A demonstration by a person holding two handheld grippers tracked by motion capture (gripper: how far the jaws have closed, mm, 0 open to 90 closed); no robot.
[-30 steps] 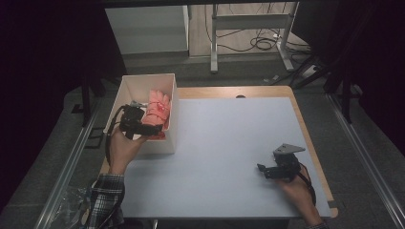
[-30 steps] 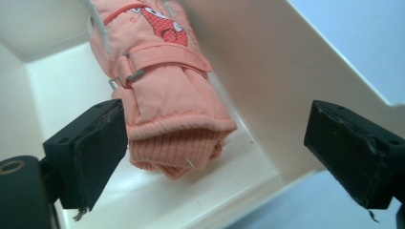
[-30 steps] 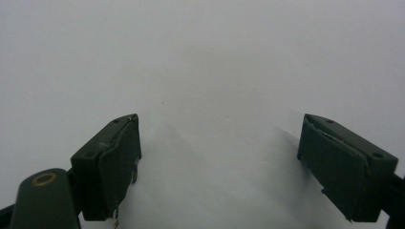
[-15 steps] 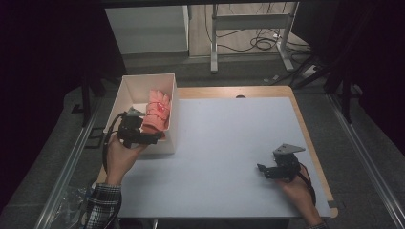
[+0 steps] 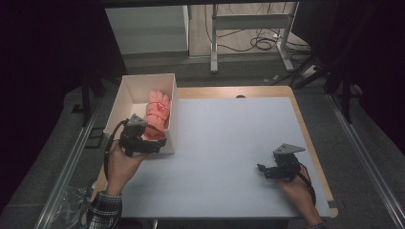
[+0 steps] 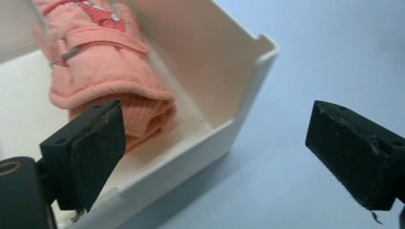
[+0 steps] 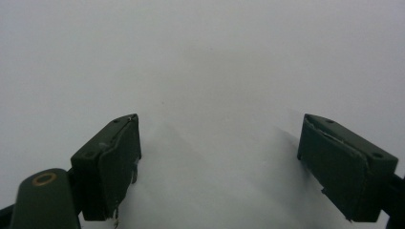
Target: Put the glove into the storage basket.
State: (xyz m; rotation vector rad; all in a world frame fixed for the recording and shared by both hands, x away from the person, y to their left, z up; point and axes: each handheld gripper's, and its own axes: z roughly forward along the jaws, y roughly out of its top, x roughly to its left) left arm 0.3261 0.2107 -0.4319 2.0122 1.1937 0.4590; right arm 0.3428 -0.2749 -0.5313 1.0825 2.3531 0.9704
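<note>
left gripper fingers released astride the white plastic box corner; clenching there could miss the rolled pink padded glove and grab the wall.

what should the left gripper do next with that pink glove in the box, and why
Probably ease the left gripper forward and over the box wall: its jaws stand open astride the near corner, and the pink glove lies just inside, ungripped.

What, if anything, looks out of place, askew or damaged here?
Nothing much. The pink glove lies inside the white box. Only the pads of the open left gripper look frayed at their edges.
</note>
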